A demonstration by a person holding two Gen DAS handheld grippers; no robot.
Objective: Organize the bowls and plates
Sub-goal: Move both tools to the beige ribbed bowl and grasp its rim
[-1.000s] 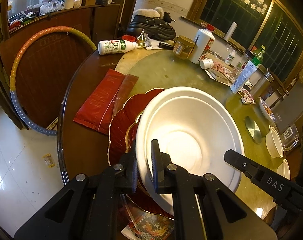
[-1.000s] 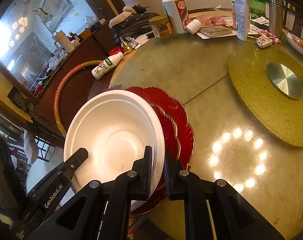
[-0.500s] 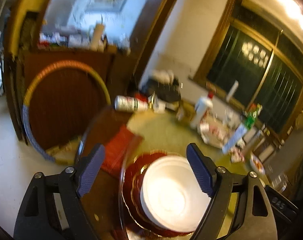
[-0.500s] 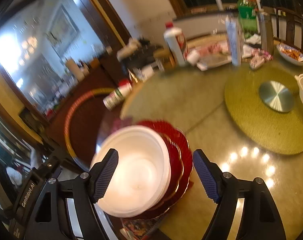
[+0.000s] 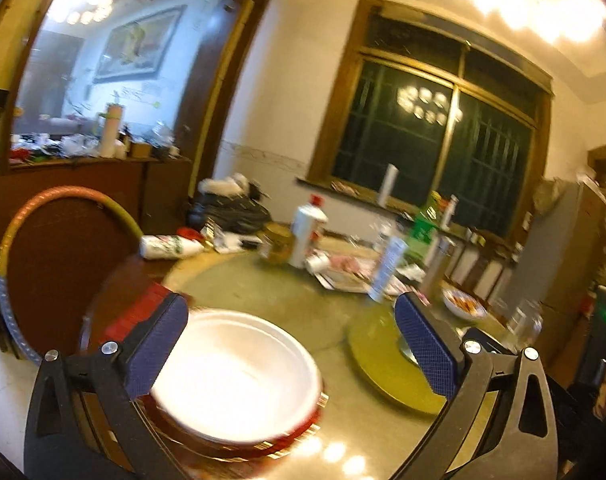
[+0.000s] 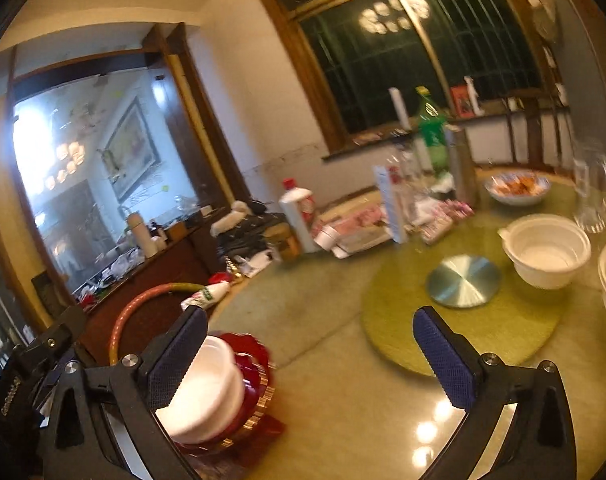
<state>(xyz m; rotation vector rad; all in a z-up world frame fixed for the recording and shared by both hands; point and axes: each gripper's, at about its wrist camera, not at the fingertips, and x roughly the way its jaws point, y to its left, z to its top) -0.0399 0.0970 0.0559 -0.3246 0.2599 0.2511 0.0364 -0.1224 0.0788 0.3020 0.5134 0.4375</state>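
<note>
Opening wide, the left hand-held gripper (image 5: 291, 344) is seen with its blue pads (image 5: 427, 354) far apart and nothing clamped; the white bowl (image 5: 239, 376) is left on the red plates (image 5: 239, 446) at the counter (image 5: 271, 288) edge, below the jaws. Right view: the right hand-held gripper (image 6: 307, 358) is likewise opening, nothing held; the same stack is seen behind its left pad (image 6: 177, 360). Two more white bowls (image 6: 547, 250) are seen far right.

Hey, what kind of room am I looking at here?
Probably a home dining room: a large round table with a turntable, bowls and bottles on it, plus a cluttered wooden sideboard by the wall.
</note>
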